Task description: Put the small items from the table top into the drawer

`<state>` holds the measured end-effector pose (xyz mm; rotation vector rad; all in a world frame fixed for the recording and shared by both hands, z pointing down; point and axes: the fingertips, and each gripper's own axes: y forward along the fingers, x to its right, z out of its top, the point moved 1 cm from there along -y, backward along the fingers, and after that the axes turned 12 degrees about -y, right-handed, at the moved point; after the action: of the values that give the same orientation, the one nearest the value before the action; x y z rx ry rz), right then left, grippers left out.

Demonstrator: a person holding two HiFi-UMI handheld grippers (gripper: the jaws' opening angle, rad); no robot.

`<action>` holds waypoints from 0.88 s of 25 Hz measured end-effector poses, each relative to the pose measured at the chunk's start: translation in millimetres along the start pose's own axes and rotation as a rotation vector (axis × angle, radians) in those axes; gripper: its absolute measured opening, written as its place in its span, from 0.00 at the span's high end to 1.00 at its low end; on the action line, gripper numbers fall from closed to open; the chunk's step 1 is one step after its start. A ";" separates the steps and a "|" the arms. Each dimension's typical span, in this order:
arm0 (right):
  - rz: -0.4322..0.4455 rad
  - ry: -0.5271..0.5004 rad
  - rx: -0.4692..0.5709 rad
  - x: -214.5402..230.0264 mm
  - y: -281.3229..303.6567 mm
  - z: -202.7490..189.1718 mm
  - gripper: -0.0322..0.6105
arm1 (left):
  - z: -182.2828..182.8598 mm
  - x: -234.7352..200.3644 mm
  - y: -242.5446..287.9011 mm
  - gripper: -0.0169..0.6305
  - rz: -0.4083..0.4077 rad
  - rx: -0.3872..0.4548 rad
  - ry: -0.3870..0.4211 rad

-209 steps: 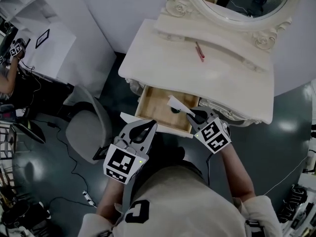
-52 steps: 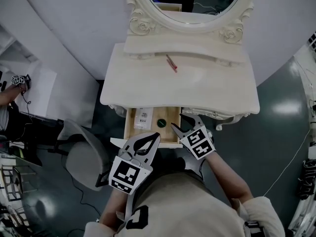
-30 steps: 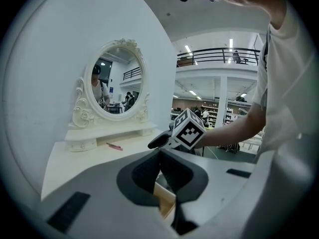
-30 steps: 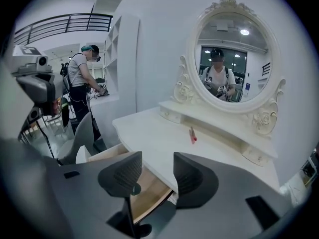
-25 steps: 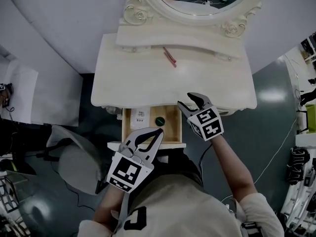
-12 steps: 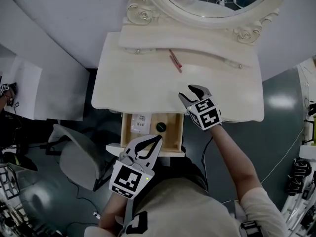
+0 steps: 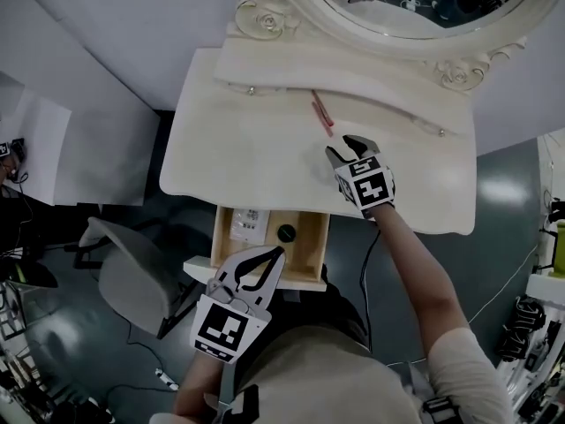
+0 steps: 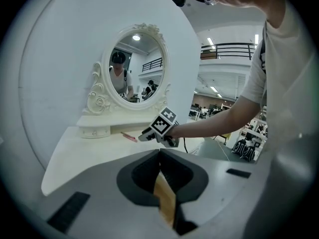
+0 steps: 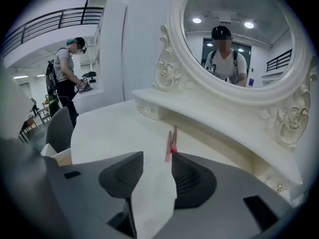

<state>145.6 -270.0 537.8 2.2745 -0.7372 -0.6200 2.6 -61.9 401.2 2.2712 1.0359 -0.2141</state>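
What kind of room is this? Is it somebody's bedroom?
Probably not a real bedroom. The white dressing table and oval mirror look like one, but the balcony railing and ceiling lights beyond them suggest a big workshop hall.

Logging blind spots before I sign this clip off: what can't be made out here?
- The red item on the table top: too small in the head view to identify.
- Print on the white card in the drawer: too small, head view.
- Drawer's back part: hidden under the table top's edge, head view.
- Drawer contents, left gripper view: the left gripper blocks all but a wood sliver.
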 end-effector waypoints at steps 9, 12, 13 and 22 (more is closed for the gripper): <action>0.004 -0.006 -0.072 13.3 40.0 -6.0 0.72 | 2.6 -10.7 5.3 0.88 0.002 -0.009 0.009; -0.004 -0.007 -0.091 15.8 47.1 -8.5 0.74 | 3.4 -16.3 6.4 0.88 0.006 -0.009 -0.002; -0.004 -0.007 -0.095 15.8 49.2 -8.9 0.74 | 3.0 -18.7 6.0 0.88 0.008 -0.010 -0.007; 0.001 0.019 -0.135 18.9 65.3 -10.8 0.74 | 1.5 -28.4 5.1 0.88 0.022 -0.016 -0.044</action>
<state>144.0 -318.2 587.0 2.1538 -0.6669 -0.6278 -12.9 -83.1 413.4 2.2526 0.9858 -0.2452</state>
